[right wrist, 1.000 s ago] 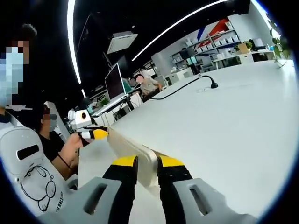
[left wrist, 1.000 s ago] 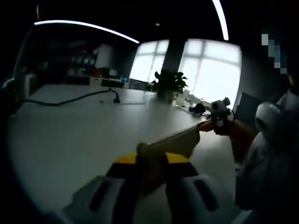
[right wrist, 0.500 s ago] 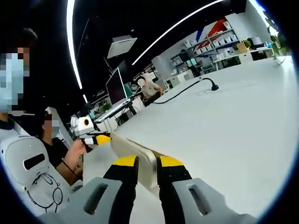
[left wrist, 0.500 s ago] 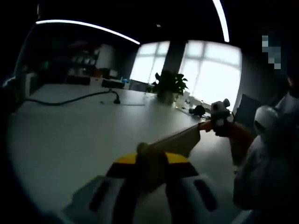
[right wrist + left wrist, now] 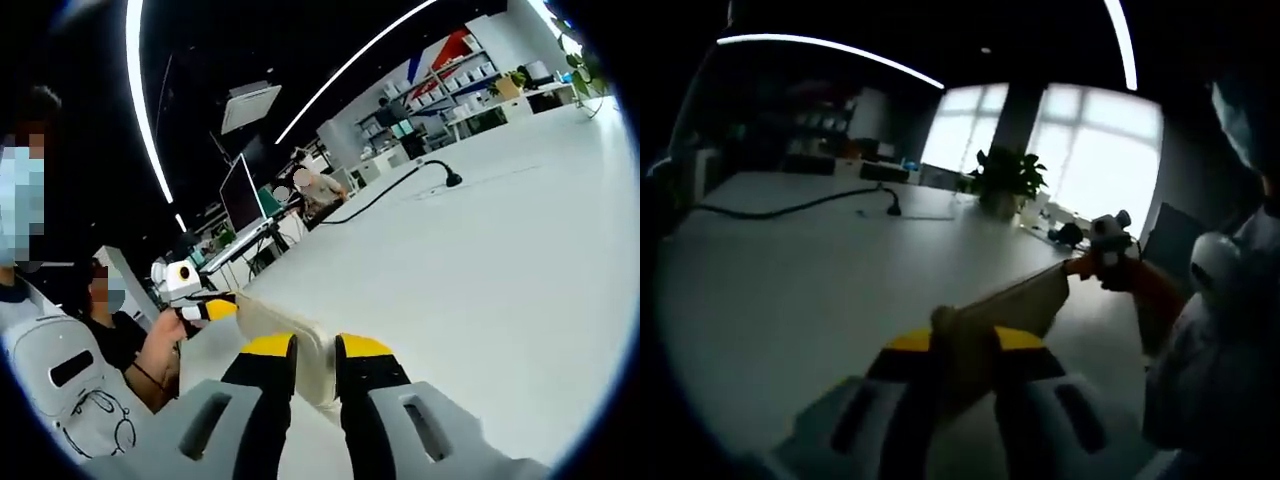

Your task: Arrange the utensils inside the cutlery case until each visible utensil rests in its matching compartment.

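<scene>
Both grippers: each is clamped on one end of the same cutlery case point(image 5: 1005, 300), which spans the gap between them above the white desk point(image 5: 790, 290).
Left gripper point(image 5: 962, 350): jaws narrow, pinching the near wall of the pale wooden case; the right gripper shows at its far end.
Right gripper point(image 5: 305, 360): jaws narrow on the opposite wall of the case; the left gripper point(image 5: 210, 308), held in a hand point(image 5: 165, 340), grips the other end.
Case position: off the desk near its person-side edge, apparently lifted and level or slightly tilted.
Utensils: none can be made out; the case interior is hidden from both views.
Progress: looks early, with the case being carried or positioned; no sorting can be confirmed.
Left to do: set the case down, then place each utensil in its compartment.
</scene>
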Demonstrator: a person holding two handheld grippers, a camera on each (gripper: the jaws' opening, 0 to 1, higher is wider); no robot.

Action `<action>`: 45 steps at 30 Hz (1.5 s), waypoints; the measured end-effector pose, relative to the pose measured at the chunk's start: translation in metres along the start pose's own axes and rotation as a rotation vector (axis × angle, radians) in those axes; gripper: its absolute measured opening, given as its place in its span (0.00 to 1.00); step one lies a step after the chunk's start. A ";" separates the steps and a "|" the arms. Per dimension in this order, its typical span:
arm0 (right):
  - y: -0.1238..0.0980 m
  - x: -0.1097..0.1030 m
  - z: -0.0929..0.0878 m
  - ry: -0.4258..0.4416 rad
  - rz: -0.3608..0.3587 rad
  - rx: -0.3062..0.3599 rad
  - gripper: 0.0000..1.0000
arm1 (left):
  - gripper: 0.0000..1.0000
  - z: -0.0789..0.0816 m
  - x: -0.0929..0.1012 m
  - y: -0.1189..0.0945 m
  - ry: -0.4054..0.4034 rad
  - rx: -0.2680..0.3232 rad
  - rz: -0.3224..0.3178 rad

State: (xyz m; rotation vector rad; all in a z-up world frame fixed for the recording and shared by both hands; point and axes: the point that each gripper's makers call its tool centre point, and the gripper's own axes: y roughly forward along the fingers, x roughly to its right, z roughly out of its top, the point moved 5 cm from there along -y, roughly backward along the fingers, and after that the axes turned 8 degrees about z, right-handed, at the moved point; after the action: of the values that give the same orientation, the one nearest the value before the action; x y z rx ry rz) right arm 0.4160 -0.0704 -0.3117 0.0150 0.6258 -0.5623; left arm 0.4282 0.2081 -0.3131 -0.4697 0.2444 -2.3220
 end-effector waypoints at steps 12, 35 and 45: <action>0.003 0.009 -0.002 -0.017 -0.022 -0.016 0.15 | 0.24 -0.006 -0.009 0.008 -0.032 -0.018 -0.009; 0.006 0.014 -0.011 -0.140 -0.047 -0.065 0.18 | 0.23 -0.010 -0.020 0.016 -0.008 -0.004 0.051; -0.008 0.000 -0.006 -0.309 0.048 -0.039 0.40 | 0.24 -0.009 -0.021 0.015 0.013 -0.008 0.075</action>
State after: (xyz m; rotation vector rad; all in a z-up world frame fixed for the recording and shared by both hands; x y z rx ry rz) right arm 0.4089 -0.0757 -0.3155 -0.0922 0.3347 -0.4928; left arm 0.4481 0.2125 -0.3314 -0.4417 0.2732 -2.2521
